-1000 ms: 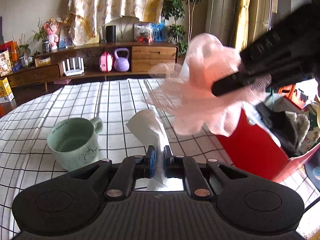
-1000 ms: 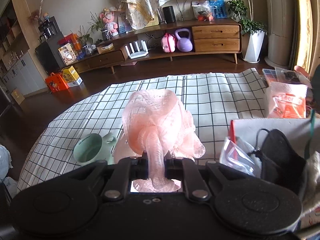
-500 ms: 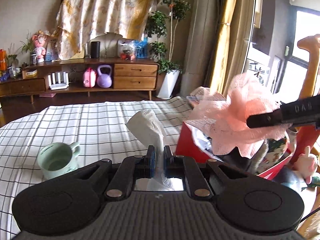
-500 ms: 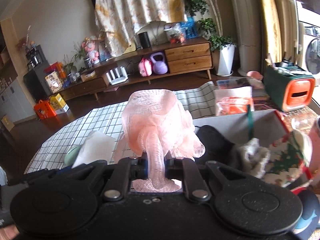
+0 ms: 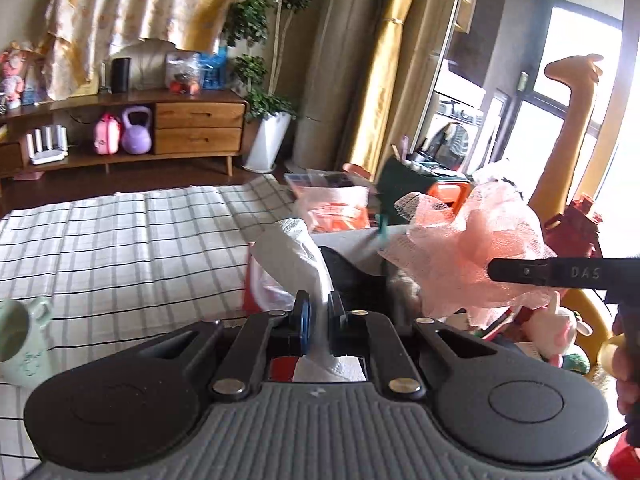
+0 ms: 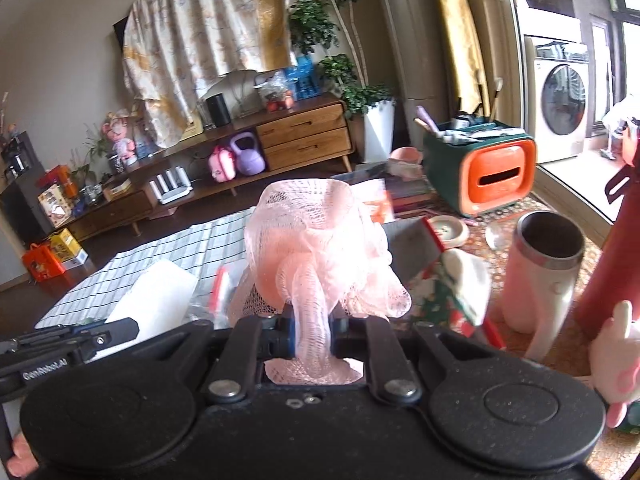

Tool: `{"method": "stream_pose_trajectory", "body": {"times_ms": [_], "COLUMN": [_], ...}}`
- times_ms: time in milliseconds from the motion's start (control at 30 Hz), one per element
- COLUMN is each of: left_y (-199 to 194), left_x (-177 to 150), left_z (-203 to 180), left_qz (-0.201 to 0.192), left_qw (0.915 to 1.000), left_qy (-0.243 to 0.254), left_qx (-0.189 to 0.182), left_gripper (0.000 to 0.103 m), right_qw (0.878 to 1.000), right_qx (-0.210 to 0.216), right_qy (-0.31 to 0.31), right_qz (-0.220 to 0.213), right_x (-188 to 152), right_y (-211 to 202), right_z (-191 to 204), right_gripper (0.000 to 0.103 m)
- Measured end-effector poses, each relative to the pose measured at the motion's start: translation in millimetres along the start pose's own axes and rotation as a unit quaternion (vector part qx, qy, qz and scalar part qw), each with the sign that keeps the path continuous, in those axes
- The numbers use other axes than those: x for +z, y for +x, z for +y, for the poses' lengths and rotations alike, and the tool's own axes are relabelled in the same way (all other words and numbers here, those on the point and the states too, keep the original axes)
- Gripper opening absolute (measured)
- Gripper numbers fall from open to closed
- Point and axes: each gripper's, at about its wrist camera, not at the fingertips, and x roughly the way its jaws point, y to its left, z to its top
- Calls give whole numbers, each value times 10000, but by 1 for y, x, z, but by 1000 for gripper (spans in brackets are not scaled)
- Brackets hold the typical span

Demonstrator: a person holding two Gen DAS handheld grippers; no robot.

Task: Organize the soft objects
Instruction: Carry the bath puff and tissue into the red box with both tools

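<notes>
Over the red bin [image 5: 256,280] holding dark fabric, the left hand-held gripper [image 5: 319,316] pinches white tissue [image 5: 296,256], the right hand-held gripper [image 6: 314,330] pink mesh sponge [image 6: 316,236].

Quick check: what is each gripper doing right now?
Left gripper: shut on the white tissue.
Right gripper: shut on the pink mesh pouf.

Your work surface is a table under a white cloth with a black grid [image 5: 120,248]. A pale green ceramic mug [image 5: 18,340] stands on it, near the left edge of your left-wrist view.
</notes>
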Motion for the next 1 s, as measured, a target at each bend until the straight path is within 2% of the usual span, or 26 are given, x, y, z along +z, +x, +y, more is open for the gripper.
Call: {"method": "stream_pose_trajectory", "body": {"times_ms": [267,500,900,1000], "left_y": [46,79,115,120], "left_x": [6,4,-8,-11], "left_z": [-33,-47,-34,-34], "left_qz": [508,690,992,1086], "left_qw": [9968,9942,9942,9933], "left_qy": [31,104,171,204], "left_qx": [-620,-817,-378,-340], "left_gripper": [9,9,9,9], "right_qw": [9985,9989,9986,9986], "right_qx": [-536,-429,-348,-372], "right_qy": [-52,-19,-92,-63], "right_qz": [26,209,380,374], "right_x": [-7,-15,-25,-26], "right_y": [15,38,57,57], "right_z": [-32,-37,-31,-31], "right_gripper": [15,16,19,24]}}
